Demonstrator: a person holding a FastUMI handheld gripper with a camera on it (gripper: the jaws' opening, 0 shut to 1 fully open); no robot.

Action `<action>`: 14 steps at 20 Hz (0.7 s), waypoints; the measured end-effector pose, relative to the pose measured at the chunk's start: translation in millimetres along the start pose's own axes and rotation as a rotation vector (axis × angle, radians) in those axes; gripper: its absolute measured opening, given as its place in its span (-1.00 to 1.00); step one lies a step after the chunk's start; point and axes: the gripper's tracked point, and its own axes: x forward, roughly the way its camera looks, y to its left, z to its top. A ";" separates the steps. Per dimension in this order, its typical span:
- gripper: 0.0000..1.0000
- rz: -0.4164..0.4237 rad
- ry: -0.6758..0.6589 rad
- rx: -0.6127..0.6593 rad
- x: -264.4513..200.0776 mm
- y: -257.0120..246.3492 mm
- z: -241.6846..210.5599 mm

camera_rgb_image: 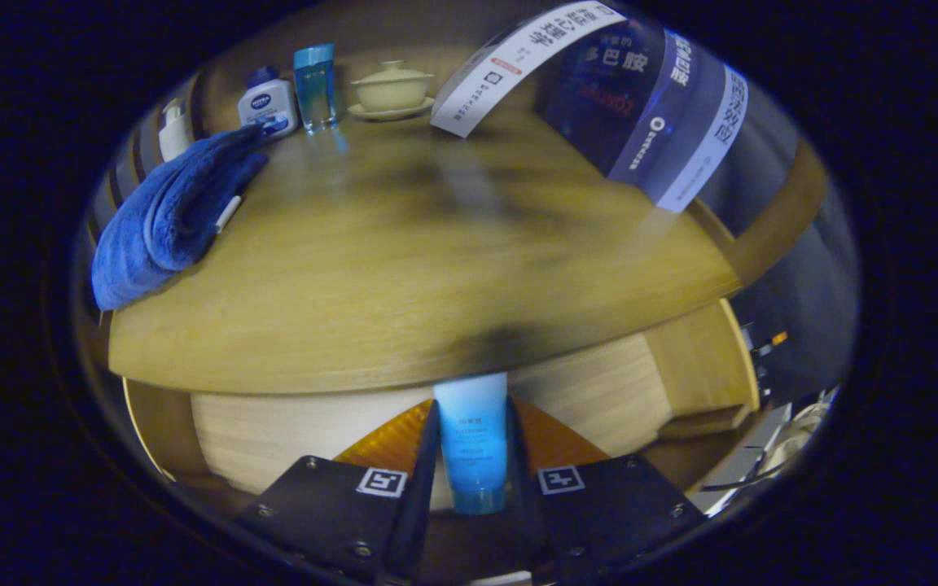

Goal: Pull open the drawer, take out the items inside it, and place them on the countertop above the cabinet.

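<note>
Gripper view: claw [473,456] clamped on light-blue plastic tube [471,439], both fingers pressing its sides, tube held just below front edge of wooden table [404,268]; carry step in hand; next move, judged: lift over edge, set down short of blue folded towel [172,212].

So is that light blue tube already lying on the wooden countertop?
No: the light blue tube is clamped between the tool's two fingers, held in front of the countertop edge, not resting on it.

Cam rides on the gripper [471,456], looking fwd along its fingers. It sits close before the countertop [404,268] edge, facing 12 o'clock across it.
</note>
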 end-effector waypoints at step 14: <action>-0.13 -0.297 -0.084 -0.111 -109.4 -27.0 7.5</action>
